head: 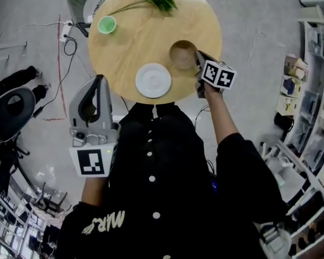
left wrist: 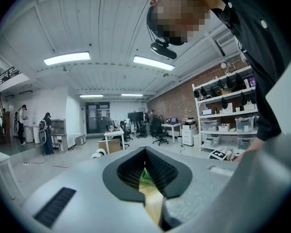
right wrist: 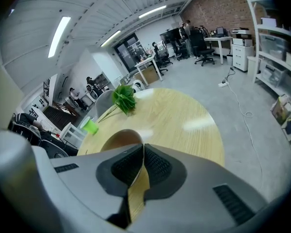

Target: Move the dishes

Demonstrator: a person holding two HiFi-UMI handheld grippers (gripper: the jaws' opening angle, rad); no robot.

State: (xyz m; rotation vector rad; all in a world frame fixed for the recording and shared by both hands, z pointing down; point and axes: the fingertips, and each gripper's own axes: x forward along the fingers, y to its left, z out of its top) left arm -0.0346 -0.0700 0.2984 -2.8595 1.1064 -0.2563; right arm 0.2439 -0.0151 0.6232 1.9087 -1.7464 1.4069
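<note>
Keep the wooden bowl [head: 182,54] level through the move. A thin pinch on one wall probably lets it swing, so go slowly, avoid rolling the wrist, and pass clear of the white plate [head: 153,80] before setting down flat on the bench [head: 151,34]. At present sits just right of the plate and slightly beyond it; cannot tell whether resting on the wood or just lifted. Gripped by the right claw [head: 196,62], closed narrow, with a pad pressing on each side of the bowl's near rim. As for the left claw [head: 100,80] — drawn together, nothing between the pads, held off the bench to the plate's near left.
</note>
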